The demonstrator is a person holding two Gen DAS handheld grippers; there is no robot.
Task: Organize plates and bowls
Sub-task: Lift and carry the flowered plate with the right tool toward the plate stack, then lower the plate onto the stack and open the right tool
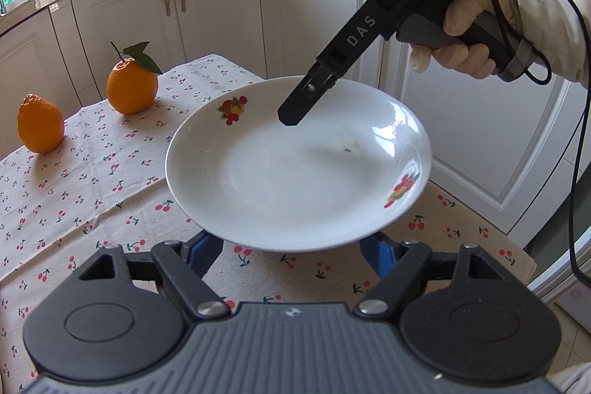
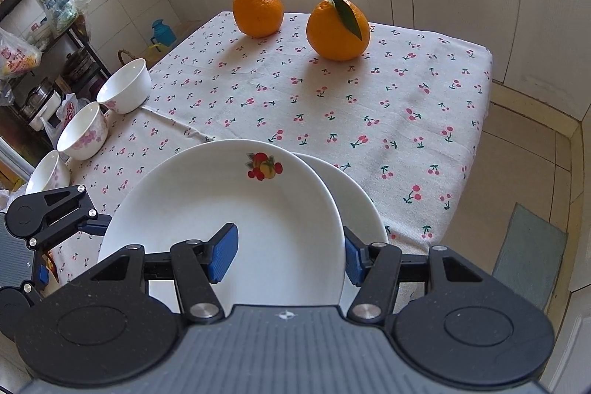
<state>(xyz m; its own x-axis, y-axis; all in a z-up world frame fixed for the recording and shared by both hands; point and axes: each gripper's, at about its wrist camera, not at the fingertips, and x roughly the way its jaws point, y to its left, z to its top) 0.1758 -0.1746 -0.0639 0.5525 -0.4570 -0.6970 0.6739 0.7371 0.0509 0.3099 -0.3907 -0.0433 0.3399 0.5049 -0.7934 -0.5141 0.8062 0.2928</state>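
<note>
A white plate with fruit prints (image 1: 295, 168) (image 2: 229, 209) is above the cherry-print tablecloth (image 1: 74, 194), over a second white plate (image 2: 354, 205). My right gripper (image 2: 288, 253) is open, its blue pads (image 2: 221, 255) astride the upper plate's rim; in the left wrist view one finger (image 1: 295, 106) reaches over the plate. My left gripper (image 1: 295, 252) is open, its blue pads (image 1: 203, 248) just under the plate's near rim. Three white bowls (image 2: 125, 85) (image 2: 83, 130) (image 2: 48, 172) stand in a row at the table's left edge.
Two oranges (image 2: 258, 10) (image 2: 338, 28) sit at the far side of the table; they also show in the left wrist view (image 1: 40, 122) (image 1: 132, 87). White kitchen cabinets (image 1: 207, 10) stand behind. Shelves with pots (image 2: 44, 87) are on the left.
</note>
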